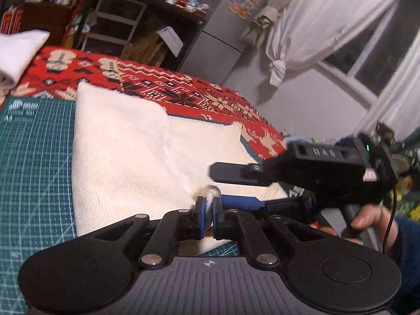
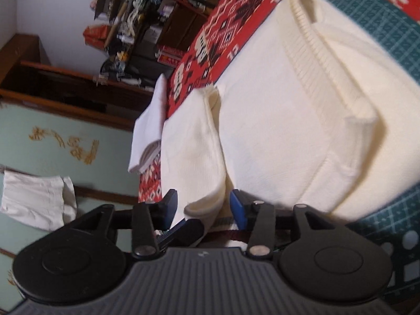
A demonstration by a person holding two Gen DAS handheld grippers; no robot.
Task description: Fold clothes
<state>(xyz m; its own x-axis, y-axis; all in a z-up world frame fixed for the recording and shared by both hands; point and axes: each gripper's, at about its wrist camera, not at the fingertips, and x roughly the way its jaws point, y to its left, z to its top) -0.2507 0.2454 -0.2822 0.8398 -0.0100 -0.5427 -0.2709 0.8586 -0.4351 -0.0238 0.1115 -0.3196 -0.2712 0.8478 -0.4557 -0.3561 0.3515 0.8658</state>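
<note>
Cream knit sweater [image 1: 123, 141] lies partly folded on the green cutting mat [image 1: 34, 157], which sits on a worktop covered by a red patterned cloth [image 1: 168, 84]. In the left wrist view the sweater fills the centre, with a folded panel running from 11 o'clock down toward the claw at 6.

Left claw [image 1: 208, 216]: jaws narrow, pinching a small bunch of the cream knit at the near edge. The pinched fabric bulges up between the blue pads [image 1: 200, 218].

Right claw [image 2: 203, 207]: jaws wide apart, straddling a rounded fold of the sweater, likely a sleeve end [image 2: 204, 204], at 6 o'clock in its own view. The pads are not seen pressing it. In the left view the right claw [image 1: 228, 174] comes in from 3 o'clock, low over the garment, a hand [image 1: 372, 218] on its grip.

Handling judgement:
- Soft, limp, fairly thick knit; it will drape and sag, not hold a line.
- Light, not fragile, though loose stitches could snag on the pads.
- Textured surface should grip well, little slip.
- Best hold: ribbed hem [image 2: 307, 42] or sleeve cuff, through all layers, two spread points so the fold stays square.

A white folded garment [image 2: 149, 128] lies at the worktop's far edge, apart from the sweater.
</note>
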